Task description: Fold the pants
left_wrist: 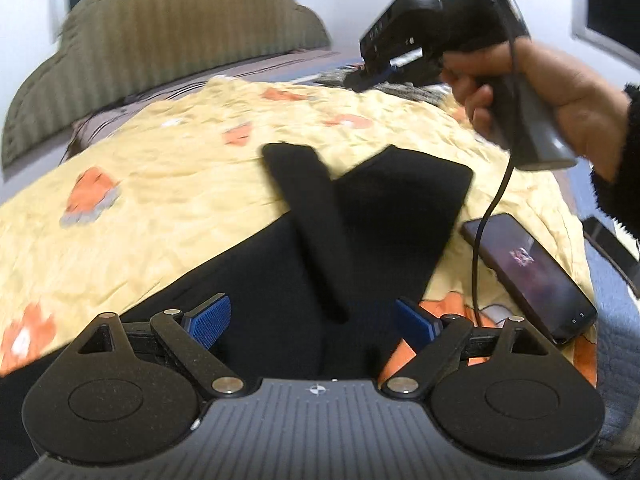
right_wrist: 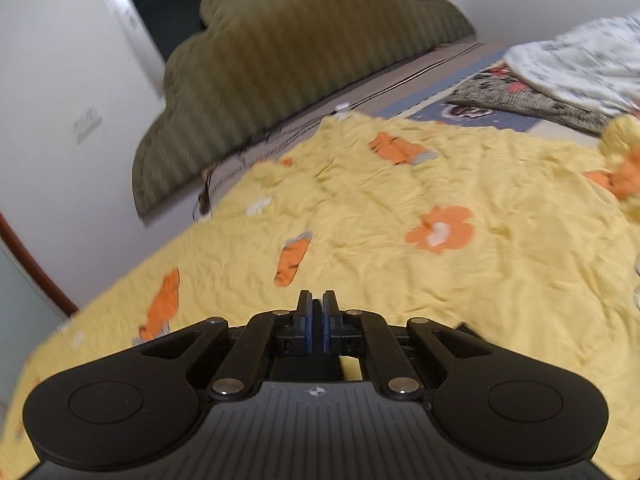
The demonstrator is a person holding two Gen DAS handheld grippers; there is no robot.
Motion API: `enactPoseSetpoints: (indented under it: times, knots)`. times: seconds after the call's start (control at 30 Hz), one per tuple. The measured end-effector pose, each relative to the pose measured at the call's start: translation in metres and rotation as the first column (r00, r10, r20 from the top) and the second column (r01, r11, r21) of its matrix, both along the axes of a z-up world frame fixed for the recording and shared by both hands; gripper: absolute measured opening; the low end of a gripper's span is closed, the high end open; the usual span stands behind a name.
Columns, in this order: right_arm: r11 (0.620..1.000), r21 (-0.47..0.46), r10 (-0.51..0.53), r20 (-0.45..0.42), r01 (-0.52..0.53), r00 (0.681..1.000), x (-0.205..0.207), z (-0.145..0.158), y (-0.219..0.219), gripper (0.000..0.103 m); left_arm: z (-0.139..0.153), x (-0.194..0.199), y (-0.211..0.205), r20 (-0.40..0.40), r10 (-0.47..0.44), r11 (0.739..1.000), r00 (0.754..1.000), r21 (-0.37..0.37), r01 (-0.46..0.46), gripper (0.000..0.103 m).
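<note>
pants [left_wrist: 304, 248]: black, spread on yellow blanket [left_wrist: 160, 184], phone [left_wrist: 532, 276] just beside
left hand-held gripper [left_wrist: 310, 320]: jaws apart over pants, nothing clamped
right hand-held gripper [right_wrist: 317, 322]: jaws together, looks empty, bit blurry

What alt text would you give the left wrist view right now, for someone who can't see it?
Black pants lie on a yellow flowered bedspread, with the open left gripper above them, holding nothing. The right gripper is raised over the far edge in a hand; a phone lies beside the pants.
</note>
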State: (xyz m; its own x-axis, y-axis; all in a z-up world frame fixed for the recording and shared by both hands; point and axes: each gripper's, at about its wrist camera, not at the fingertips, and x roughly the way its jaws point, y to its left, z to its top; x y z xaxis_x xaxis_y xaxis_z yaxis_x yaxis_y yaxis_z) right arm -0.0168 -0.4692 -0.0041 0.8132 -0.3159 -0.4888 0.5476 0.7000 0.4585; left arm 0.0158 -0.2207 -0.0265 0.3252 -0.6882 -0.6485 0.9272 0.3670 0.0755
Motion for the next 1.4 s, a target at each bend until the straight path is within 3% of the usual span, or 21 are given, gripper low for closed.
enactPoseSetpoints:
  times: [0.1,0.17,0.2,0.27,0.3,0.33,0.5,0.7,0.73,0.8,0.83,0.97,1.1,1.3,1.4]
  knots:
    - [0.996,0.056,0.063,0.009,-0.063,0.998,-0.01,-0.004,-0.01,0.005,-0.008,-0.013,-0.018,0.056,-0.026,0.999,0.998,0.04,0.024,0.089]
    - [0.979,0.158,0.122,0.039,-0.127,0.992,-0.006,-0.015,-0.016,0.007,-0.014,-0.016,-0.024,0.071,-0.023,0.998,0.997,0.054,0.019,0.089]
    - [0.967,0.21,0.139,0.051,-0.147,0.989,-0.001,-0.022,-0.02,0.012,-0.016,-0.016,-0.026,0.068,-0.02,0.998,0.997,0.059,0.016,0.089]
    - [0.949,0.282,0.137,0.041,-0.143,0.99,0.013,-0.037,-0.027,0.034,-0.018,-0.016,-0.028,0.068,-0.005,0.998,0.998,0.068,0.001,0.089]
    - [0.947,0.292,0.128,0.029,-0.131,0.991,0.02,-0.043,-0.03,0.062,-0.019,-0.016,-0.028,0.072,0.007,0.997,0.997,0.071,-0.013,0.089]
    - [0.947,0.299,0.112,0.027,-0.115,0.993,0.025,-0.05,-0.034,0.075,-0.019,-0.016,-0.027,0.073,0.016,0.997,0.997,0.072,-0.021,0.09]
    - [0.92,0.376,0.087,0.078,-0.11,0.993,0.045,-0.073,-0.056,0.075,-0.018,-0.009,-0.016,0.063,0.043,0.996,0.997,0.081,-0.048,0.09]
    - [0.887,0.446,0.12,0.017,-0.115,0.993,0.086,-0.086,-0.057,0.075,-0.02,-0.004,-0.01,0.027,0.071,0.994,0.997,0.077,-0.073,0.09]
    - [0.888,0.434,0.148,0.05,-0.155,0.988,0.089,-0.077,-0.051,0.075,-0.02,-0.003,-0.01,0.027,0.075,0.994,0.997,0.078,-0.077,0.09]
    - [0.899,0.34,0.236,0.155,-0.276,0.959,0.091,-0.052,-0.037,0.074,-0.021,-0.001,-0.009,0.031,0.082,0.993,0.996,0.083,-0.084,0.09]
    - [0.913,0.279,0.261,0.165,-0.298,0.951,0.091,-0.04,-0.03,0.073,-0.022,0.0,-0.009,0.031,0.088,0.992,0.996,0.086,-0.09,0.09]
    - [0.952,0.172,0.254,0.008,-0.252,0.967,0.097,-0.028,-0.022,0.074,-0.024,0.006,-0.008,-0.011,0.102,0.992,0.995,0.08,-0.1,0.09]
    - [0.923,0.249,0.301,0.009,-0.294,0.954,0.096,-0.047,-0.024,0.074,-0.028,0.009,-0.007,-0.045,0.101,0.992,0.994,0.075,-0.097,0.09]
    - [0.919,0.303,0.28,-0.052,-0.252,0.959,0.094,-0.065,-0.021,0.074,-0.028,0.009,-0.005,-0.035,0.092,0.994,0.995,0.069,-0.089,0.091]
    - [0.887,0.379,0.29,-0.013,-0.264,0.957,0.094,-0.076,-0.026,0.074,-0.029,0.011,-0.005,-0.043,0.097,0.994,0.994,0.063,-0.095,0.091]
